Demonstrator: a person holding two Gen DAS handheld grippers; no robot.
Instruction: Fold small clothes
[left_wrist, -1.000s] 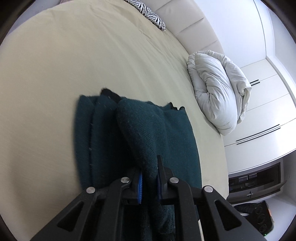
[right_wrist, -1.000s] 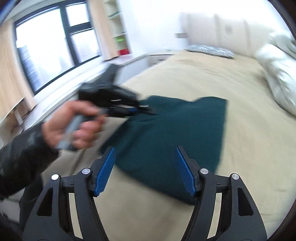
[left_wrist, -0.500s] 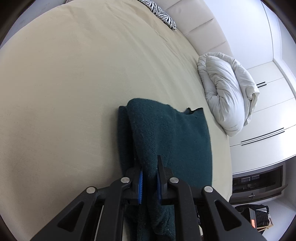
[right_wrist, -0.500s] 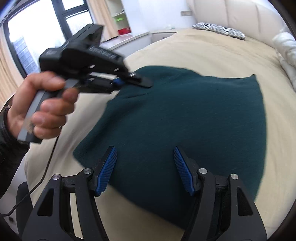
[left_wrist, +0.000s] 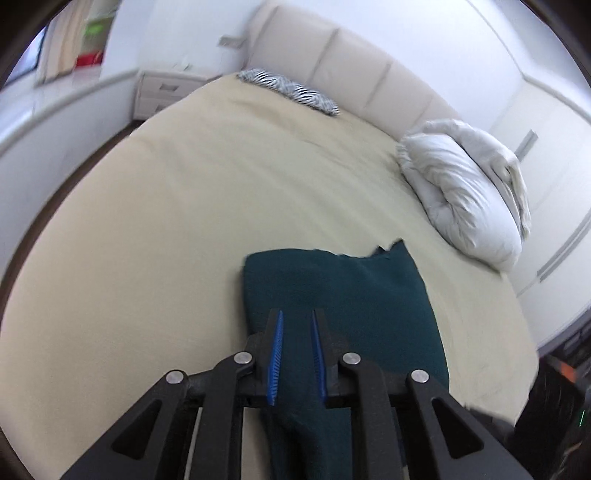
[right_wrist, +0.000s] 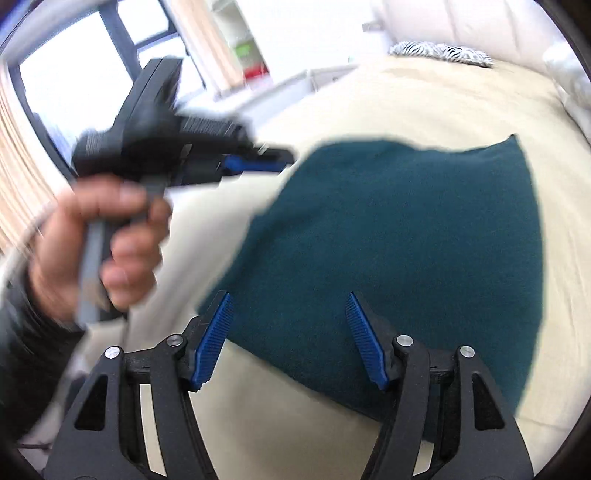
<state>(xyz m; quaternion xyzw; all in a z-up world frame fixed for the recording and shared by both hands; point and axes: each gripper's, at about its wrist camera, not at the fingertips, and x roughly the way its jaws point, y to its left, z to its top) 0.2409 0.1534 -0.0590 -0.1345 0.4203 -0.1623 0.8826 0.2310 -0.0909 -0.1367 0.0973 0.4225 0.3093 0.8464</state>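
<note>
While the bed (left_wrist: 207, 206) carries everything in view under its beige sheet, a dark green garment (right_wrist: 406, 236) lies flat on the near part of the mattress. A white rolled duvet (left_wrist: 469, 192) sits near the headboard, well apart from the garment, and a zebra-striped pillow (left_wrist: 288, 90) lies at the head end. The left gripper (left_wrist: 295, 343) is narrowly parted, with garment fabric between its fingers; whether they still pinch it cannot be told. The right gripper (right_wrist: 290, 328) hovers over the garment's near edge, spread wide and holding nothing.
</note>
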